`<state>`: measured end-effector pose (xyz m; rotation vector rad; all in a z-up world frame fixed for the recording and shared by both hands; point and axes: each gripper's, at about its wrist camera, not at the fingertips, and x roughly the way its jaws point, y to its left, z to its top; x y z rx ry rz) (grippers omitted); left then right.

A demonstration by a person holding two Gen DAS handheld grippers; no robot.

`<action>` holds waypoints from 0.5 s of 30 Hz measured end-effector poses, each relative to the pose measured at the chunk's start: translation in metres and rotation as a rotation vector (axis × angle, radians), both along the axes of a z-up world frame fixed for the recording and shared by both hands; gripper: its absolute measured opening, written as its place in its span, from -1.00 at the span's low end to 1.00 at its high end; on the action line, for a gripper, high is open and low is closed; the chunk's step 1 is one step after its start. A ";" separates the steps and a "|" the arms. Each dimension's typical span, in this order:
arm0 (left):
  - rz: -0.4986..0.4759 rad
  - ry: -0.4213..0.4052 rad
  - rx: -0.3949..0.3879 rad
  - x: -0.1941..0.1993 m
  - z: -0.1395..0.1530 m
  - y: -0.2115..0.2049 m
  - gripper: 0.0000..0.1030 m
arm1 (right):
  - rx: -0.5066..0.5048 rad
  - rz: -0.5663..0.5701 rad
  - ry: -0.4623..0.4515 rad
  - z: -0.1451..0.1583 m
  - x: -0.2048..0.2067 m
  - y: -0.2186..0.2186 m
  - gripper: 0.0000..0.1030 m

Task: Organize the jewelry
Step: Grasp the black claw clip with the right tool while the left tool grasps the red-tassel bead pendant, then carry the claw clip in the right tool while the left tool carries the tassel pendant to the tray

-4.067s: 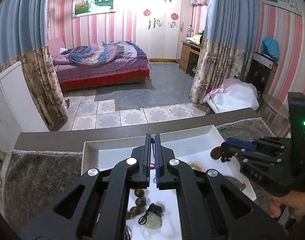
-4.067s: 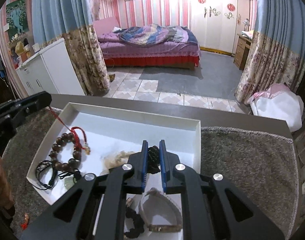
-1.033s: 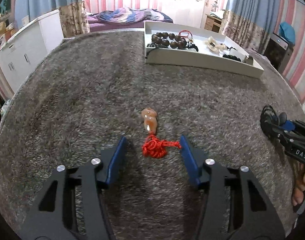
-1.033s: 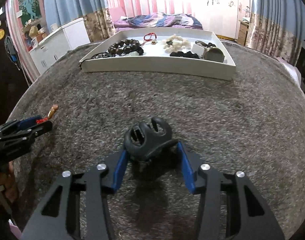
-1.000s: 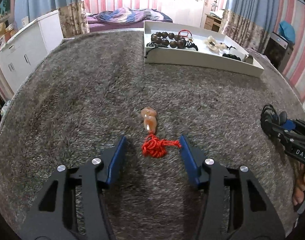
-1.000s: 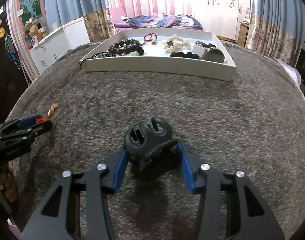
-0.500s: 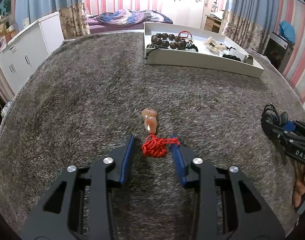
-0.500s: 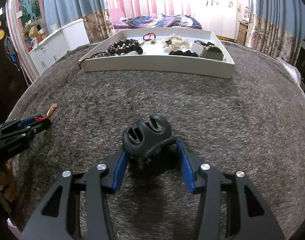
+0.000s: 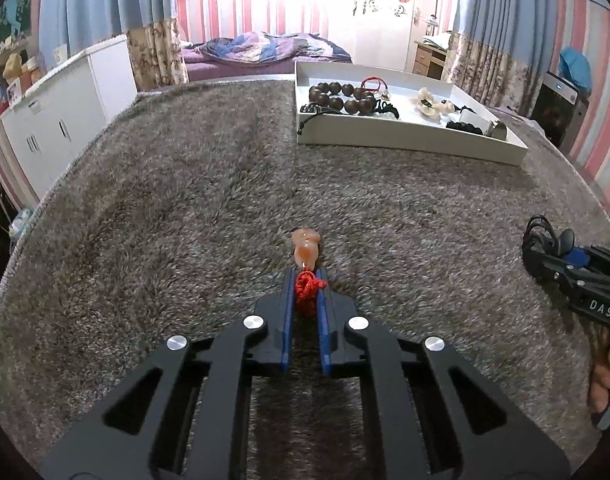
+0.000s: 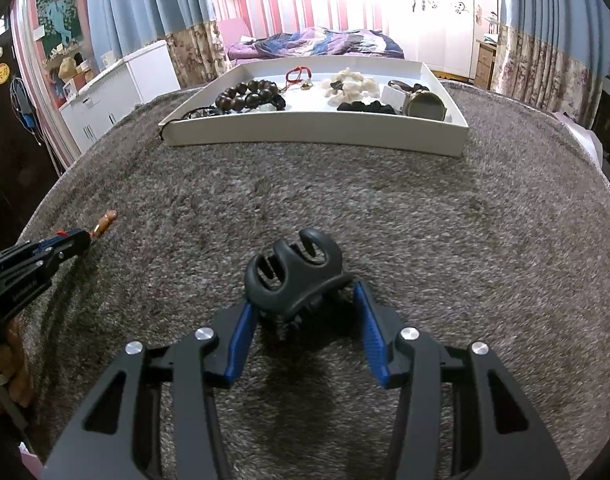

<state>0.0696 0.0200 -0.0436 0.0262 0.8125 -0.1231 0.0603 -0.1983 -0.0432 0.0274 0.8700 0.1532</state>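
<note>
Your left gripper (image 9: 305, 280) has just been closing and now pinches the red cord knot (image 9: 307, 289) of the orange pendant (image 9: 304, 249), which lies on the grey carpet (image 9: 185, 208). Your right gripper (image 10: 305, 300) clasps the black hair claw (image 10: 295, 276); its teeth are hidden underneath. The white tray (image 10: 313, 132) sits well beyond; its small pieces are hard to distinguish.

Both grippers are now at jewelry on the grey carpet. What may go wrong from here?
The left gripper, jaws just closed, pinches only the red cord; the orange pendant juts past the tips and may swing or slip when lifted. The right gripper grips the black hair claw off-centre: it may twist out before the white tray.
</note>
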 end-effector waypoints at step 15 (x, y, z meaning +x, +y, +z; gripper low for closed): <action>-0.066 -0.048 -0.065 -0.003 0.053 -0.002 -0.86 | 0.012 -0.038 -0.081 0.046 -0.005 -0.028 -0.07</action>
